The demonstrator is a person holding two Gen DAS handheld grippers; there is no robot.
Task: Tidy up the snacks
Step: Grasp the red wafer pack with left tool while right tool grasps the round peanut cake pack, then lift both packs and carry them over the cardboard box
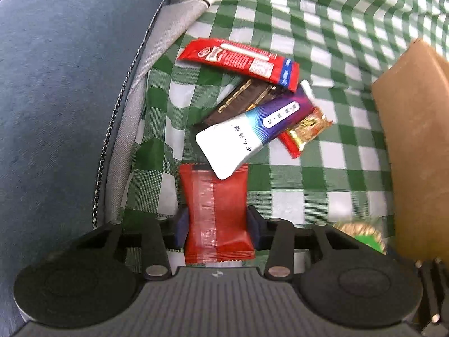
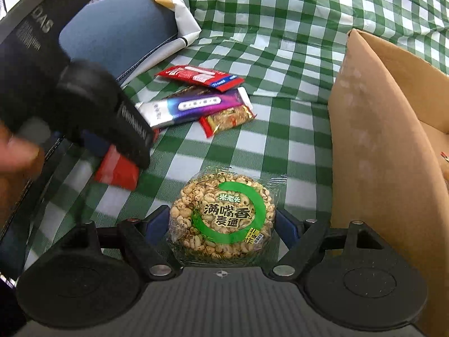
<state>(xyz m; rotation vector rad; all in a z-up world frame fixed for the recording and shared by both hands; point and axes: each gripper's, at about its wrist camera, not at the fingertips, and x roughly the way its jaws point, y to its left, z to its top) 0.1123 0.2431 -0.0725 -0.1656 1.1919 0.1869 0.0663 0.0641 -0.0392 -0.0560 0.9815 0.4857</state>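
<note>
The round puffed-grain cake [image 2: 221,219] wrapper reads "满嘴香 麦通", with "米老头" above it and "非油炸" at one side. The black device [image 2: 36,33] at the left shows the letters "DAS". Print on the other wrappers is too small to read.

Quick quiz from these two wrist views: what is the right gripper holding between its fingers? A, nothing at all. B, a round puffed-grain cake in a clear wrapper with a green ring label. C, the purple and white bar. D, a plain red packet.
B: in the right wrist view the round puffed-grain cake sits clamped in the right gripper, while the plain red packet is in the left gripper.
</note>
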